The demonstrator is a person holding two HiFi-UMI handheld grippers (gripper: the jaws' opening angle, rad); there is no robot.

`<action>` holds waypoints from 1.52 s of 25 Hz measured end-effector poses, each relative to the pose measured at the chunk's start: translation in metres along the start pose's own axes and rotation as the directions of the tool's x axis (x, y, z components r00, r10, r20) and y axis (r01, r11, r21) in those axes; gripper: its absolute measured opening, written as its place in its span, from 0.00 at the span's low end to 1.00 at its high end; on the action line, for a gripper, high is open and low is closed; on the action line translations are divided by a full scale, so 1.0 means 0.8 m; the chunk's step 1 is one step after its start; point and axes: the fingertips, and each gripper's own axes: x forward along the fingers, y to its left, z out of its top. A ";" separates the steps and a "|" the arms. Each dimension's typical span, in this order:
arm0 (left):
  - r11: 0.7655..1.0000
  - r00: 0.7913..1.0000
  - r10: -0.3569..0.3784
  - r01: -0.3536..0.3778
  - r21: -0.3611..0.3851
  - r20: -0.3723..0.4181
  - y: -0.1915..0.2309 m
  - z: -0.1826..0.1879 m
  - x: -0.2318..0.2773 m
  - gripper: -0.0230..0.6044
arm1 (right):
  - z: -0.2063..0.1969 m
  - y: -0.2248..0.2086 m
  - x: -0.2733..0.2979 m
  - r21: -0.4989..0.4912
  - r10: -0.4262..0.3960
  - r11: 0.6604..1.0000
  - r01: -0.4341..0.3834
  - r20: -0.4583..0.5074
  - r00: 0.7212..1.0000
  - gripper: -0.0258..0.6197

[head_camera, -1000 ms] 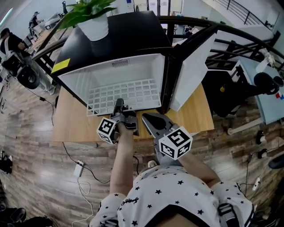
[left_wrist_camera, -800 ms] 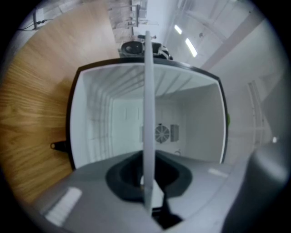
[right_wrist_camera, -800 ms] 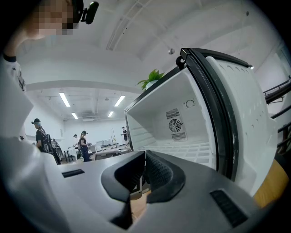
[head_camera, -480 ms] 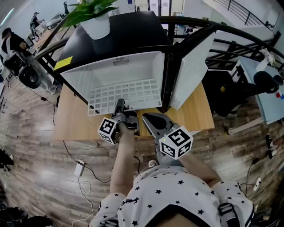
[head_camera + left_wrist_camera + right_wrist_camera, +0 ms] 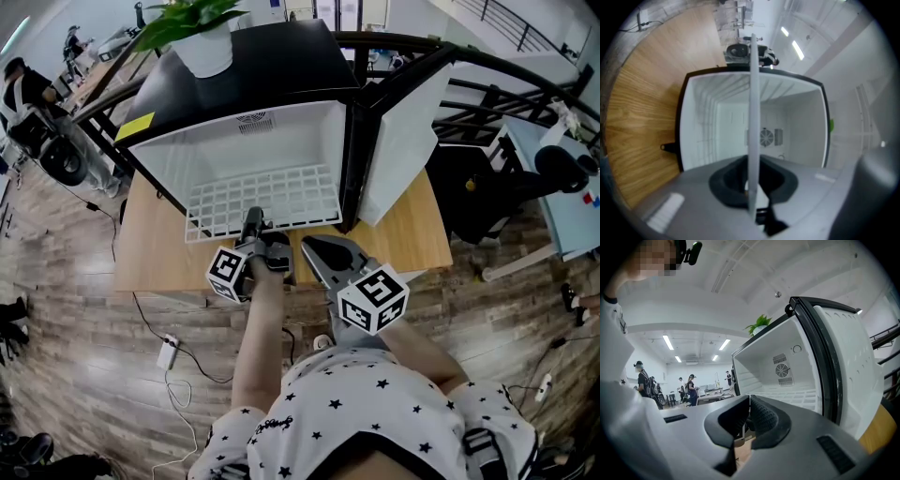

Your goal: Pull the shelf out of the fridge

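Note:
A small black fridge stands on a wooden table, its door swung open to the right. The white wire shelf lies on the floor of the white interior, its front edge reaching out past the opening. My left gripper is shut on that front edge. In the left gripper view the shelf shows edge-on as a thin white bar pinched between the jaws of the left gripper. My right gripper hovers beside it, shut and empty; the right gripper view shows the right gripper with nothing in it.
A potted plant sits on the fridge's top. The open door stands close on the right. A power strip and cables lie on the wooden floor. Black frames and a chair stand to the right. People stand far off at the left.
Nothing clear has moved. My left gripper stays clamped on the shelf's front edge, the right one hangs still, and the head view has shifted only slightly.

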 end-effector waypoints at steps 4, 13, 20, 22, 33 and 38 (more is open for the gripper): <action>1.000 1.000 -0.001 0.001 -0.009 -0.005 0.001 -0.001 -0.005 0.09 | -0.002 0.004 -0.001 0.000 0.004 1.000 -0.004 -0.001 1.000 0.07; 1.000 1.000 0.002 -0.003 -0.018 -0.015 -0.002 -0.003 -0.017 0.09 | -0.004 0.015 0.000 -0.005 0.014 1.000 -0.014 -0.003 1.000 0.07; 1.000 1.000 0.000 -0.001 -0.023 -0.025 -0.004 -0.005 -0.027 0.09 | -0.005 0.023 0.001 -0.005 0.021 1.000 -0.021 -0.001 1.000 0.07; 1.000 1.000 0.001 -0.001 -0.025 -0.026 -0.004 -0.006 -0.031 0.09 | -0.005 0.026 0.001 -0.005 0.022 1.000 -0.022 0.000 1.000 0.07; 1.000 0.999 -0.003 0.002 -0.028 -0.038 -0.005 -0.007 -0.041 0.09 | -0.007 0.034 -0.002 -0.012 0.022 1.000 -0.022 0.003 1.000 0.07; 1.000 0.999 -0.006 0.005 -0.028 -0.041 -0.004 -0.007 -0.054 0.09 | -0.008 0.037 -0.004 -0.010 0.022 1.000 -0.022 0.008 1.000 0.07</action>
